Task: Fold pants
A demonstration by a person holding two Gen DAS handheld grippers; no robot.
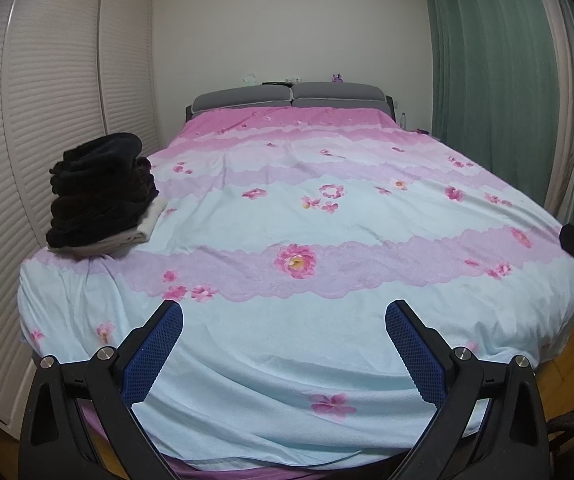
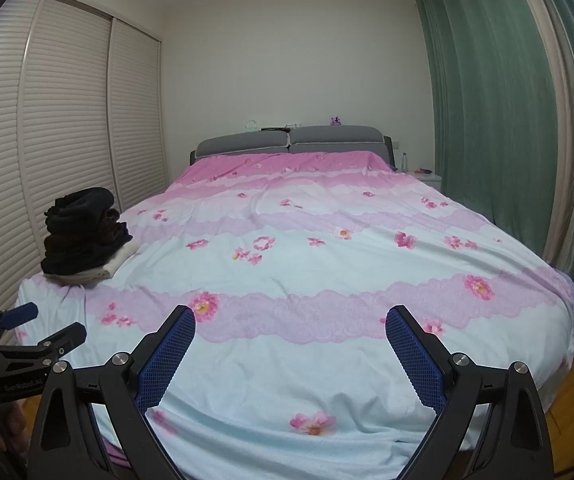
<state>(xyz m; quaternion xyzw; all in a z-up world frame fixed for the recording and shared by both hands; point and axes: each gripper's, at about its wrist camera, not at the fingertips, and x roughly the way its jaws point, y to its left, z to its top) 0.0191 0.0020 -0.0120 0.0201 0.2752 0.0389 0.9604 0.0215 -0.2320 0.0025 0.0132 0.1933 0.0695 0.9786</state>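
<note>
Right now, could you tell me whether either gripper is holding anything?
Nothing is held: the left gripper and right gripper are both open and empty.

Small objects atop the headboard (perhaps trinkets), too tiny to identify.

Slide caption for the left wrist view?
Open left gripper faces a floral bedspread; folded dark clothes stacked at left.
</note>
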